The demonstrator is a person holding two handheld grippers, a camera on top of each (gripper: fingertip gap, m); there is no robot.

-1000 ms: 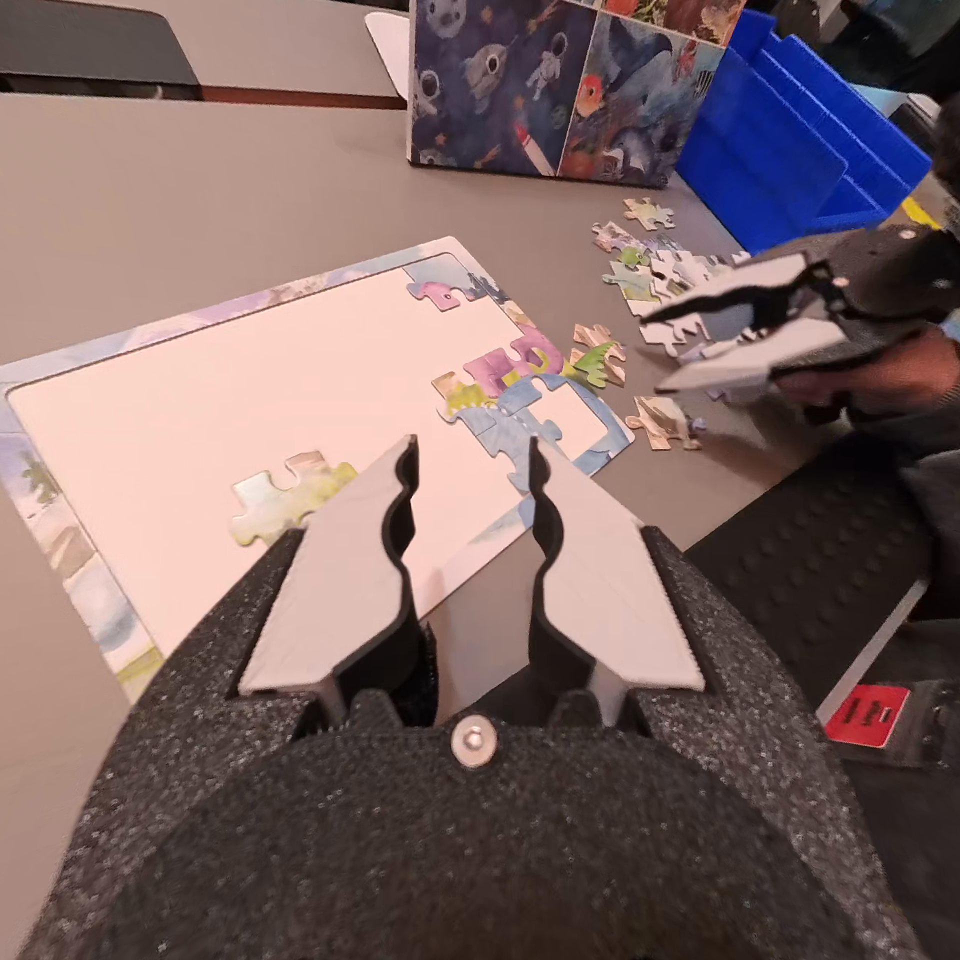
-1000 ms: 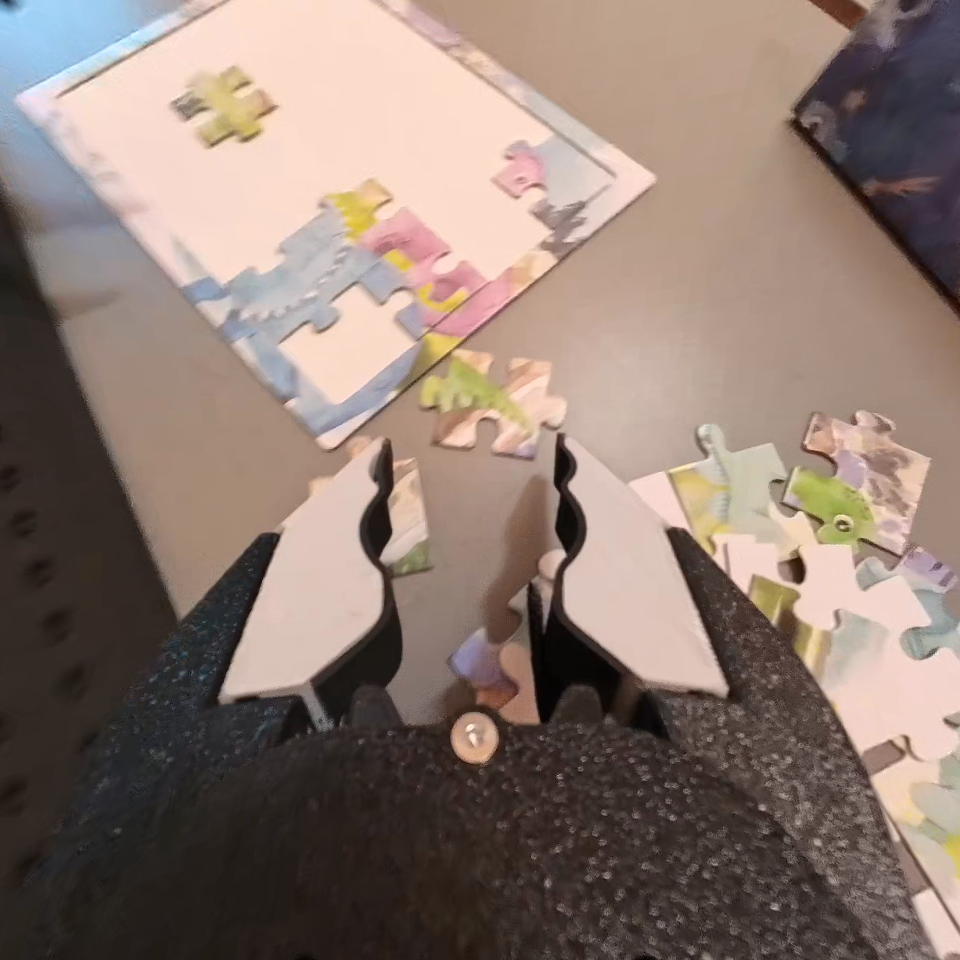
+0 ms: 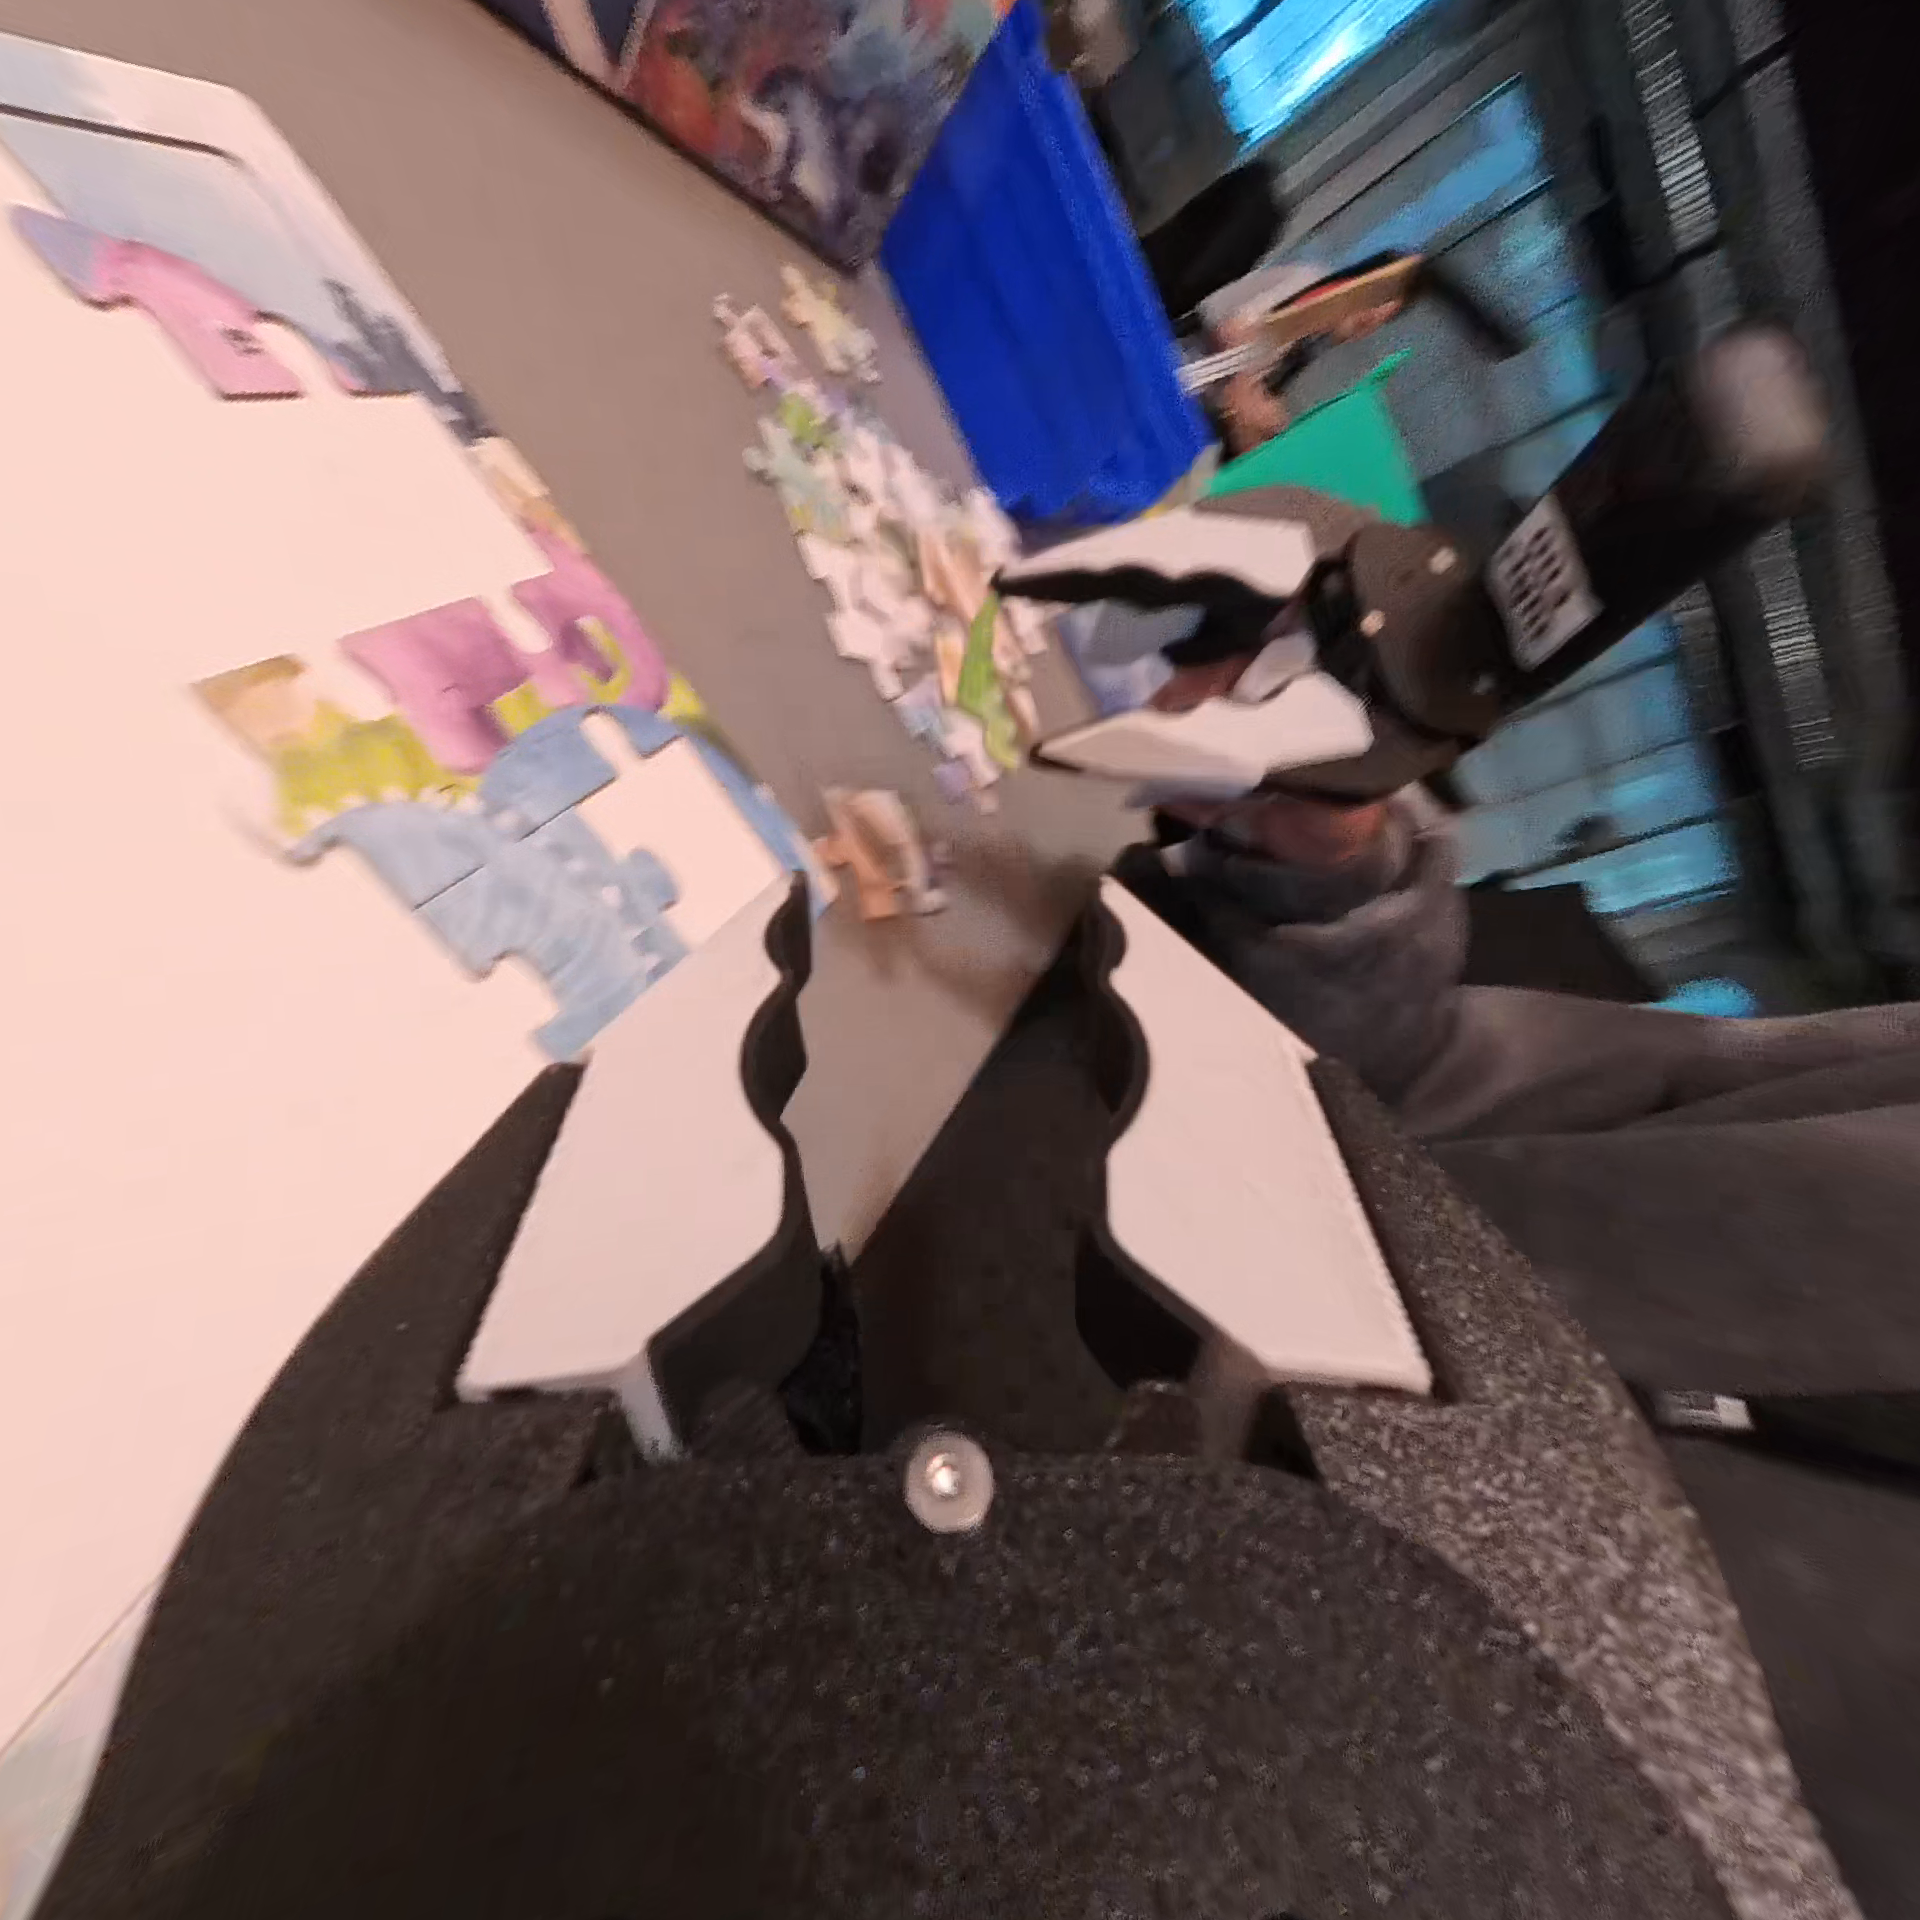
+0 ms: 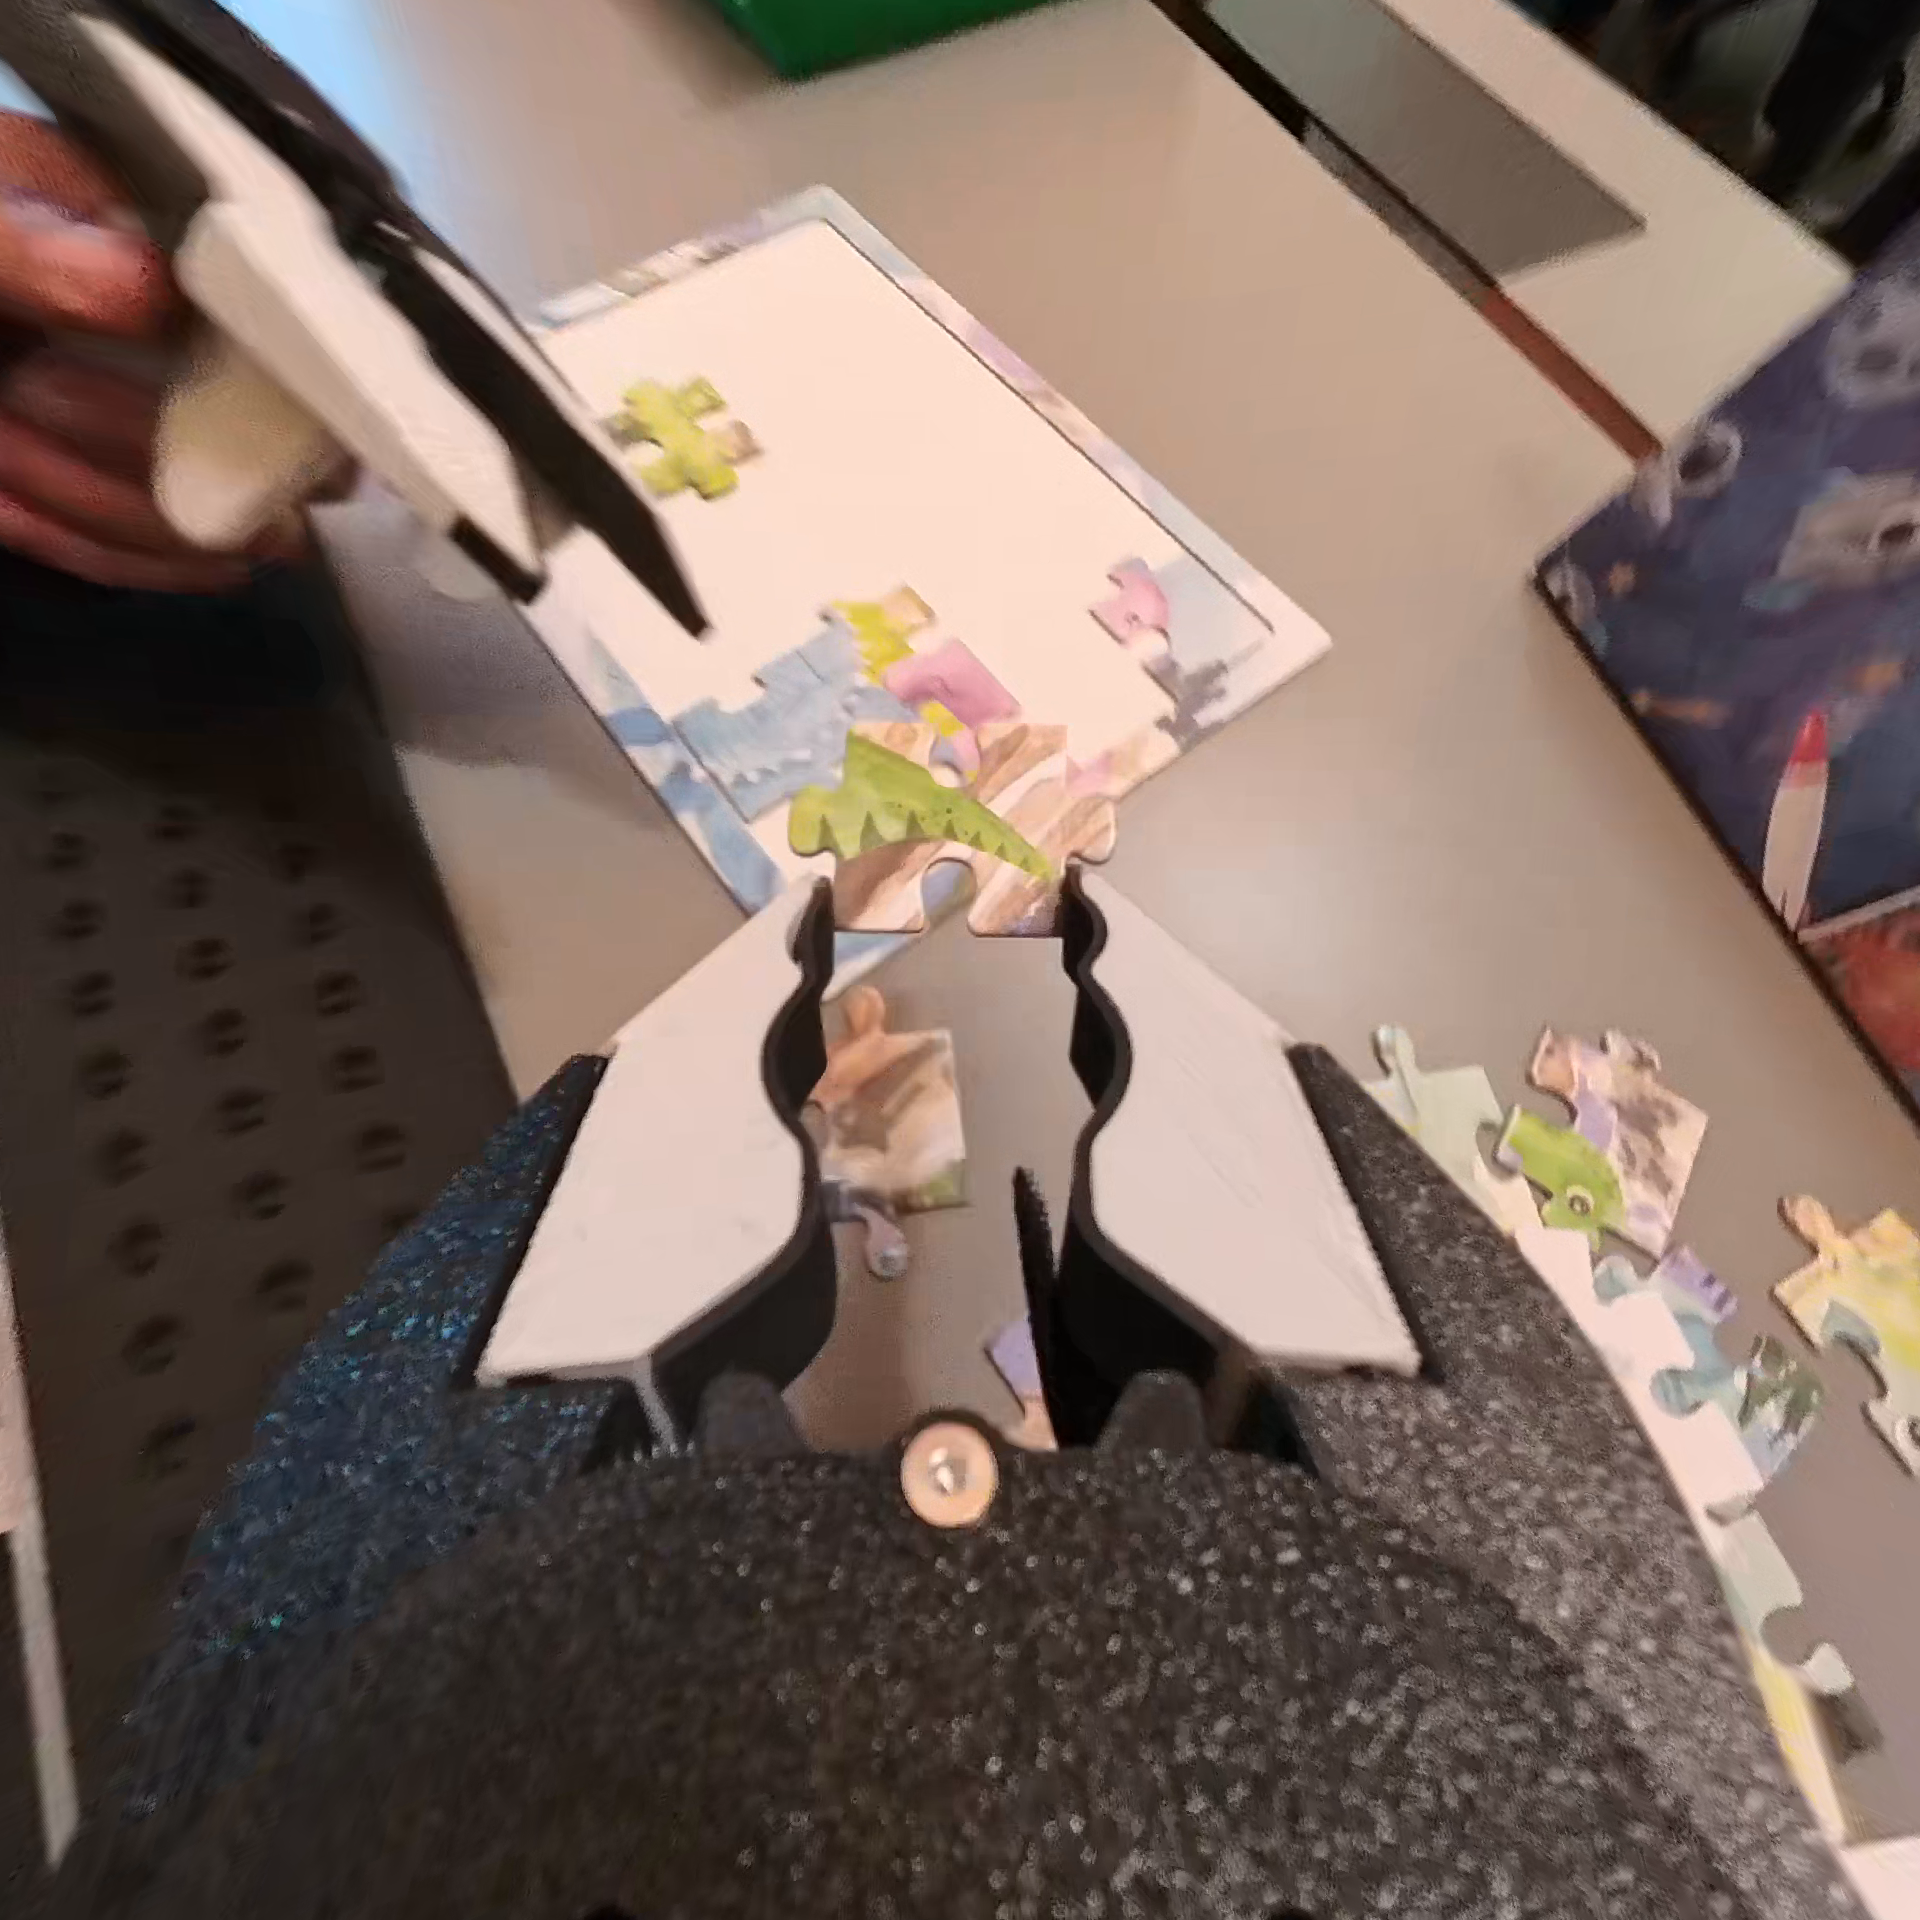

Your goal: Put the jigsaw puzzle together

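Right gripper (image 4: 951, 899) jaws part-open, tips pinching a two-piece puzzle chunk with a green dinosaur (image 4: 935, 821) by its two lower edges; chunk is lifted off the counter (image 4: 1351, 779), just in front of the puzzle tray's (image 4: 1039, 499) near corner. Left gripper (image 3: 940, 914) jaws open moderately wide, nothing between them, hanging over the tray's near edge; the other view shows it above the tray's left side.

Puzzle tray on the counter, mostly bare white; in it a blue-purple-yellow cluster (image 4: 831, 696) at the near corner, pink piece (image 4: 1138, 608) at the right corner, lone yellow-green piece (image 4: 681, 442) farther back. One loose piece (image 4: 888, 1117) on the counter just short of the tray, under the right jaws. Pile of loose pieces (image 4: 1621, 1226) right of the tray. Space-themed box (image 4: 1766, 644) beyond the pile. Blue bin (image 3: 1029, 312) near the box. Frames blurred.
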